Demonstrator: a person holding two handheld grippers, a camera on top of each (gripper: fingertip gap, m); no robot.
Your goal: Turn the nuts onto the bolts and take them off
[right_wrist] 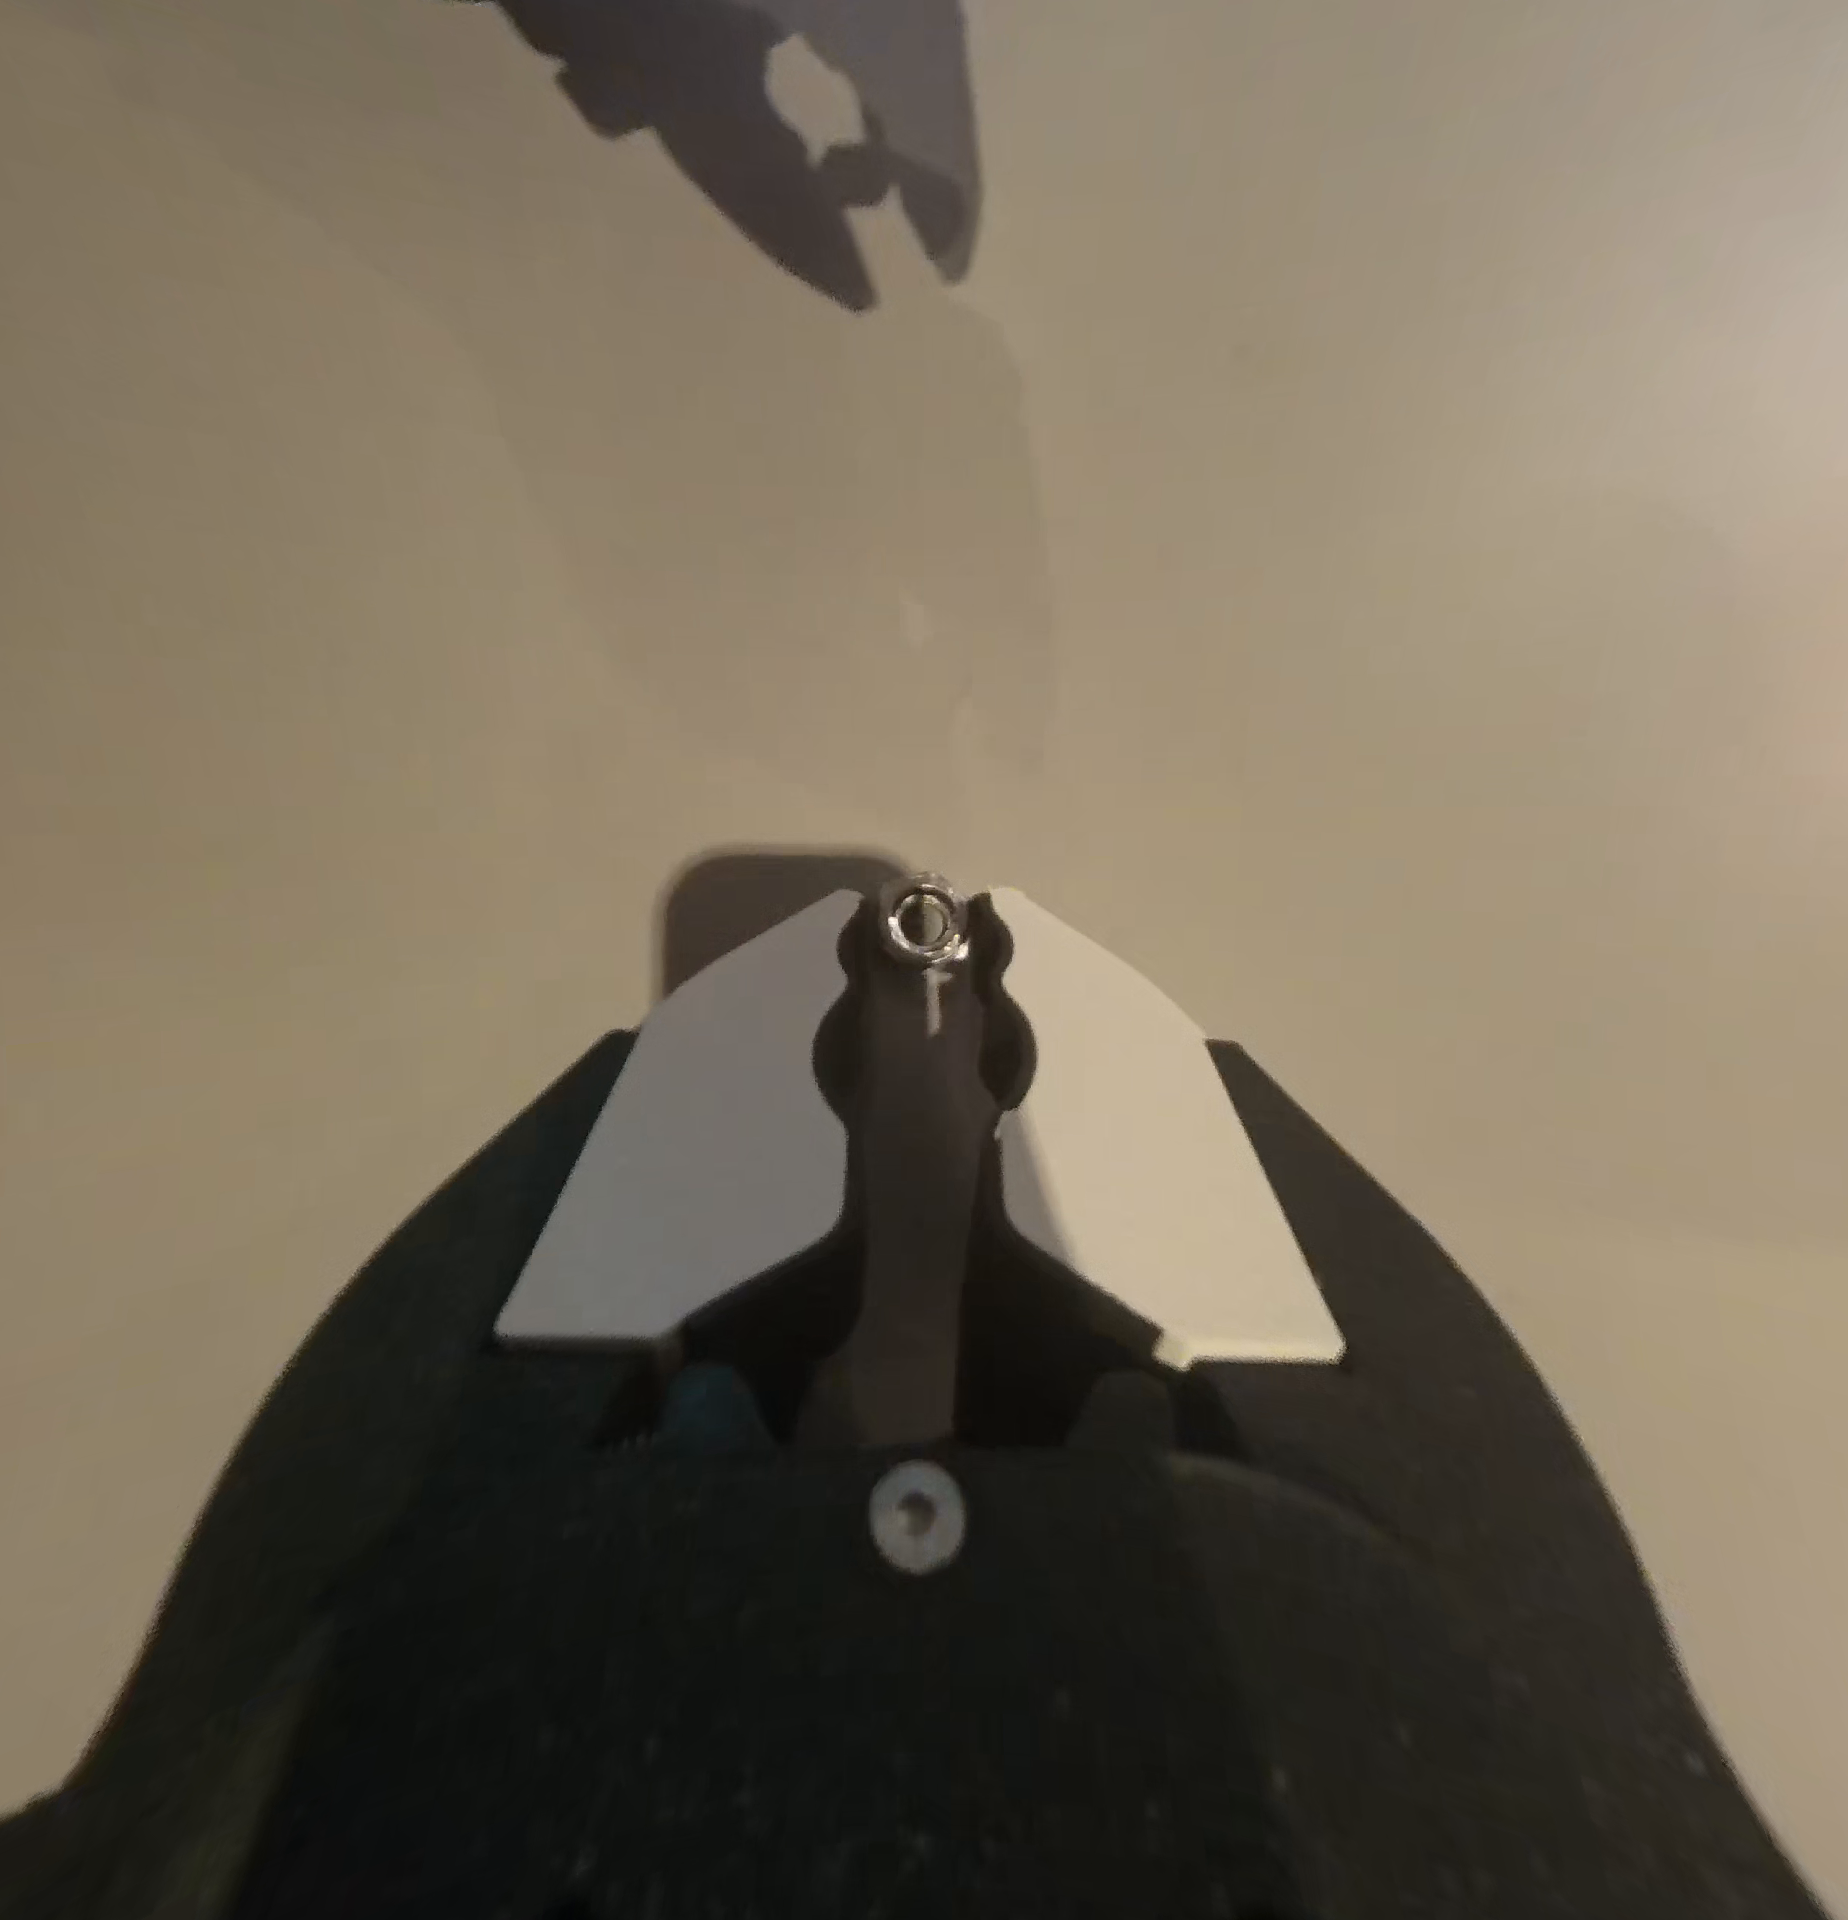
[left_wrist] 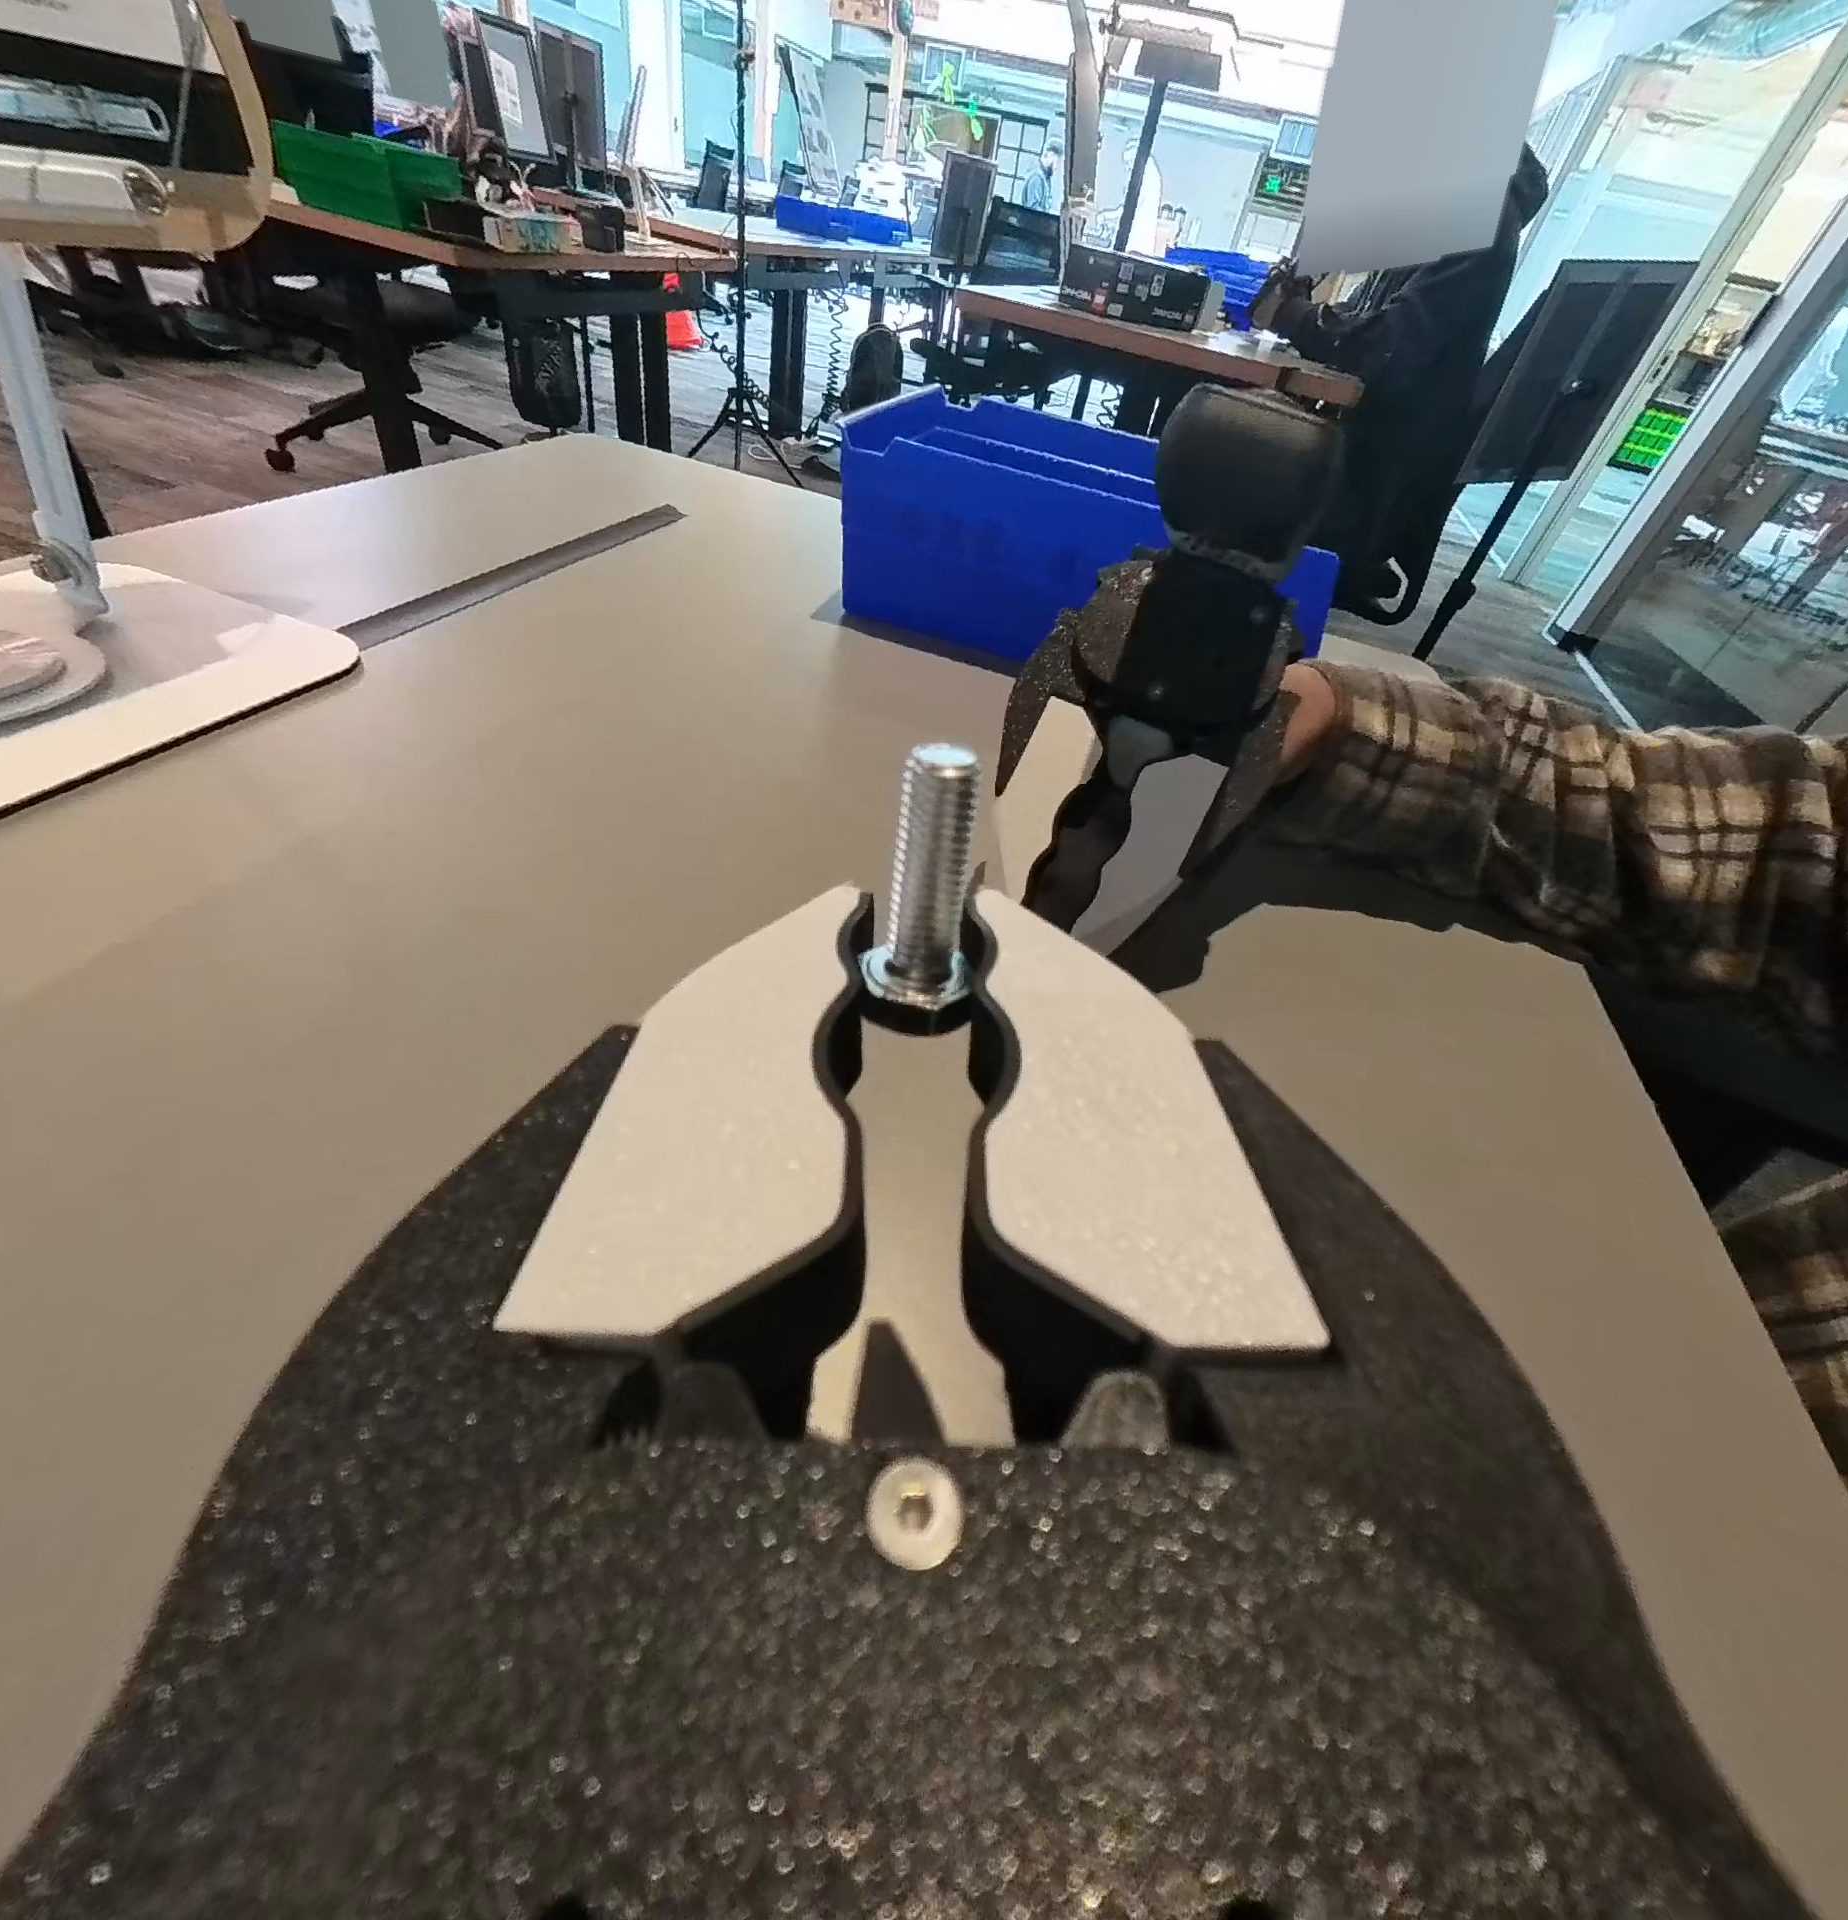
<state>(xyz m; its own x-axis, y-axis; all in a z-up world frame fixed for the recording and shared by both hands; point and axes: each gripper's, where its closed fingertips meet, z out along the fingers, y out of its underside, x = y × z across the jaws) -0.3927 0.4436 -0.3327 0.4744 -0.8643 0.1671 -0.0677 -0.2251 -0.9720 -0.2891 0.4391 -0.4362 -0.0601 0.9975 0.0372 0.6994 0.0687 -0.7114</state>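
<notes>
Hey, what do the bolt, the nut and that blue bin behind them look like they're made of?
The bolt looks like bright plated steel: silvery, shiny, crisp threads. The nut also reads as shiny silver metal, though that view is dim and soft. The blue bin looks like moulded plastic: an even saturated colour, a matte surface and thick rounded walls.

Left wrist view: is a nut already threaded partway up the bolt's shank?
No. The bolt stands upright with its hex head clamped in the left gripper, and its threaded shank is bare to the tip.

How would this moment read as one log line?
left gripper: shut on bolt, upright | right gripper: shut on nut | nut off bolt
</notes>
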